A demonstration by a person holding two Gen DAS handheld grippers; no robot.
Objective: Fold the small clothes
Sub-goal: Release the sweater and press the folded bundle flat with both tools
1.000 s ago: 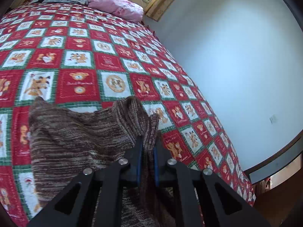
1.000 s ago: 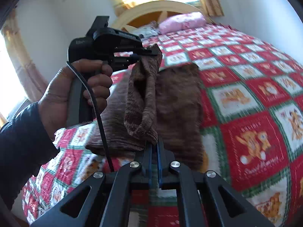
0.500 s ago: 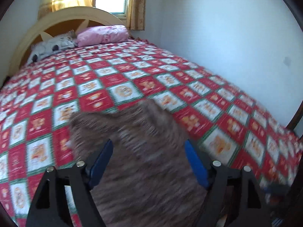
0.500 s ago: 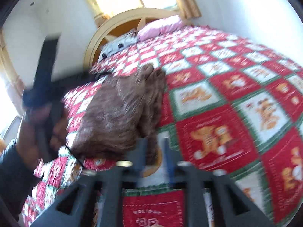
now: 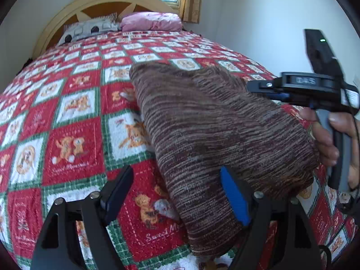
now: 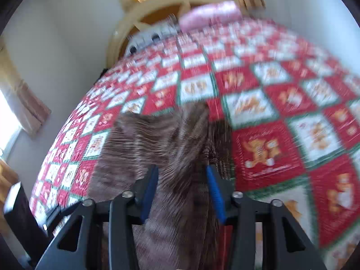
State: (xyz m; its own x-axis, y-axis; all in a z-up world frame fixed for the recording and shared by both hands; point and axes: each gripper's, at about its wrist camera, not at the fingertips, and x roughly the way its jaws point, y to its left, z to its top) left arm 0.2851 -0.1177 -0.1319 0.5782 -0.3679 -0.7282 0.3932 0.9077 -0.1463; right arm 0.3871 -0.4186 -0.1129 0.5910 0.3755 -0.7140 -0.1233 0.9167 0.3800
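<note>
A brown striped knit garment (image 5: 213, 121) lies folded on the red patchwork quilt (image 5: 74, 144). My left gripper (image 5: 176, 193) is open wide just above the garment's near left edge, and its blue pads touch nothing. In the left wrist view a hand holds my right gripper (image 5: 252, 87) side-on over the garment's far right edge. The right wrist view is blurred. There the right gripper (image 6: 182, 193) hangs over the garment (image 6: 171, 148). Its jaws are closing, with knit fabric in the gap, and the pads still stand apart from it.
The quilt covers the whole bed. A grey pillow (image 5: 87, 30) and a pink pillow (image 5: 150, 21) lie against the curved headboard (image 5: 108, 0). A white wall (image 5: 258, 22) runs along the bed's right side, and a curtained window (image 6: 22, 112) is at the left.
Both grippers have let go of the lifted garment, which now lies folded flat on the quilt. The left jaws opened wide and dropped towards its near edge. The right gripper swung over it.
</note>
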